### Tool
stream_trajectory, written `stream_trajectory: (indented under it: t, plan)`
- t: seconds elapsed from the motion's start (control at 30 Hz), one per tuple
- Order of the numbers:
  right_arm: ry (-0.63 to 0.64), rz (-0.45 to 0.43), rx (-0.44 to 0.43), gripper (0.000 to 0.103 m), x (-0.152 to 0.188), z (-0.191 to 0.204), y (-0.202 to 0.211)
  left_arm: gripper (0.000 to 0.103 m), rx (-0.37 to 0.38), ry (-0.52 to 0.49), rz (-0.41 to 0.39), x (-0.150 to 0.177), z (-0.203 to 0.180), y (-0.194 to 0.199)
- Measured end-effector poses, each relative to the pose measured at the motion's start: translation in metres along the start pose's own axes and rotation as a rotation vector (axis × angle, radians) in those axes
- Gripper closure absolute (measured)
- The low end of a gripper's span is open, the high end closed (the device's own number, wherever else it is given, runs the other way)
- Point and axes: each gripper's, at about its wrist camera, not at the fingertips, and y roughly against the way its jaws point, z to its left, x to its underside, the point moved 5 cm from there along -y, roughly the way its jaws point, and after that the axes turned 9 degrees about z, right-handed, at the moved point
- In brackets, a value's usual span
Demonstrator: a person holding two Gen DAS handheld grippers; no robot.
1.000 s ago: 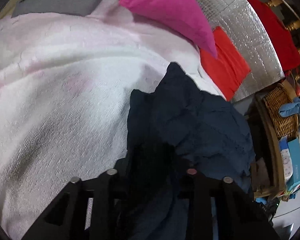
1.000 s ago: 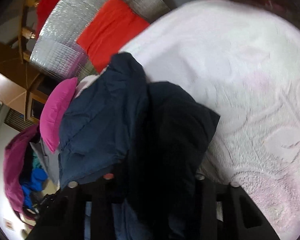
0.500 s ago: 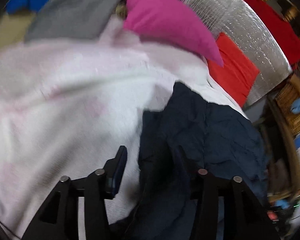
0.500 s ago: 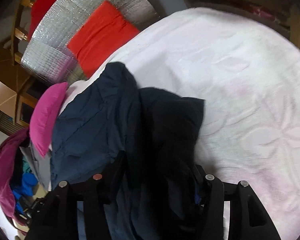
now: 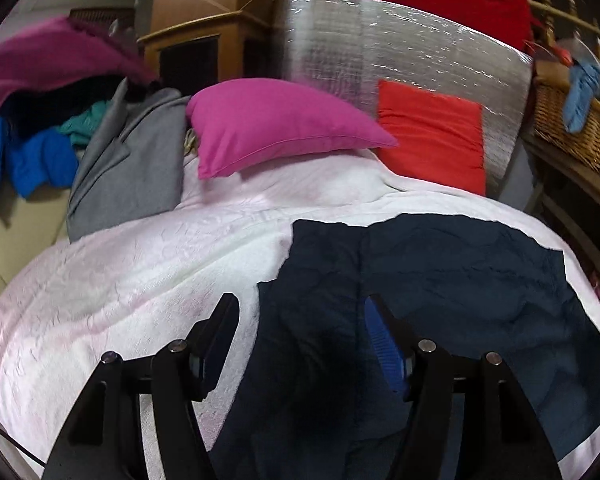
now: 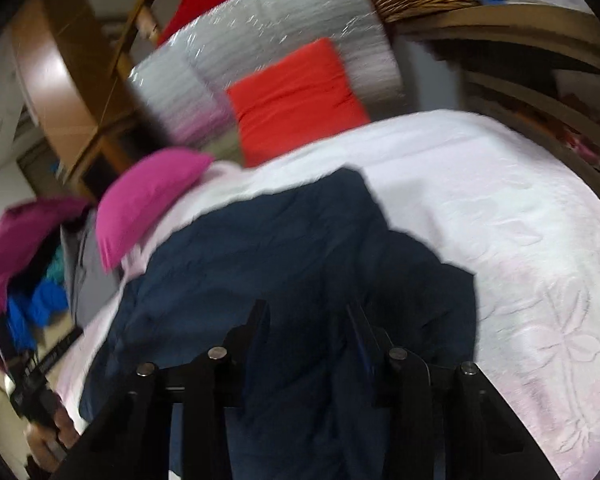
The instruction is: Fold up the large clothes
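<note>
A large dark navy garment point(image 5: 452, 292) lies spread on a white and pale pink bedspread point(image 5: 120, 280). It also shows in the right wrist view point(image 6: 260, 256). My left gripper point(image 5: 300, 308) is open, its fingers straddling the garment's left part just above the cloth and holding nothing. My right gripper point(image 6: 308, 312) is open over the garment's near part, with dark cloth seen between the fingers. The bedspread point(image 6: 520, 220) extends to the right of the garment.
A magenta pillow point(image 5: 276, 128) and an orange cushion point(image 5: 432, 136) lie at the head of the bed against a silver foil panel point(image 5: 380, 48). Grey cloth point(image 5: 128, 172) and a clothes pile point(image 5: 32, 120) are at left. A wicker basket point(image 5: 568, 128) stands at right.
Both grippers have opened and let go of the navy garment, which now lies flatter on the bed. Both cameras have tilted up, showing more of the headboard area.
</note>
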Motion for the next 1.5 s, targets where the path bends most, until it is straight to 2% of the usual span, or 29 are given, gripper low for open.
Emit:
stream_trajectory:
  t: [0.13,0.17,0.2,0.23,0.37,0.57,0.7,0.87,0.97,1.0,1.2,1.33,1.43,1.5]
  plan:
    - [-0.004,0.099,0.079,0.063,0.008,-0.007,-0.024,0.037,-0.001,-0.028,-0.010,0.003,-0.012,0.002]
    - [-0.024,0.122,0.103,0.066,0.013,-0.017,-0.027,0.037,0.000,-0.034,-0.009,0.004,-0.014,0.002]
    - [-0.053,0.144,0.117,0.077,0.013,-0.028,-0.031,0.037,0.001,-0.037,-0.008,0.004,-0.015,0.001]
    - [-0.074,0.161,0.117,0.079,0.014,-0.035,-0.036,0.037,0.001,-0.041,-0.006,0.004,-0.017,0.000]
    - [-0.107,0.158,0.081,0.079,0.010,-0.038,-0.030,0.037,-0.001,-0.051,-0.004,0.005,-0.021,-0.002]
    - [-0.096,0.086,0.024,0.076,0.005,-0.030,-0.008,0.037,-0.006,-0.058,0.002,0.006,-0.027,-0.005]
    - [-0.110,0.156,0.070,0.075,0.008,-0.035,-0.028,0.037,-0.008,-0.070,0.019,0.009,-0.035,-0.010]
    - [-0.141,0.153,0.043,0.074,0.003,-0.034,-0.030,0.031,-0.022,-0.118,0.118,0.022,-0.053,-0.031]
    - [-0.158,0.130,0.004,0.064,-0.001,-0.033,-0.030,0.030,-0.042,-0.129,0.165,0.025,-0.059,-0.043]
    - [-0.162,0.118,-0.004,0.060,-0.003,-0.032,-0.029,0.030,-0.042,-0.113,0.180,0.025,-0.060,-0.048]
    - [-0.213,0.101,-0.045,0.058,-0.032,-0.022,-0.046,0.030,-0.005,-0.020,0.207,0.013,-0.054,-0.058]
    - [-0.153,0.140,-0.030,0.057,-0.066,0.003,-0.080,0.030,-0.003,0.028,0.234,0.009,-0.043,-0.064]
    - [-0.147,0.166,0.006,0.057,-0.089,0.012,-0.107,0.030,-0.032,0.032,0.228,0.004,-0.034,-0.065]
    - [-0.148,0.211,0.055,0.051,-0.101,0.012,-0.133,0.030,-0.051,0.043,0.228,0.001,-0.026,-0.066]
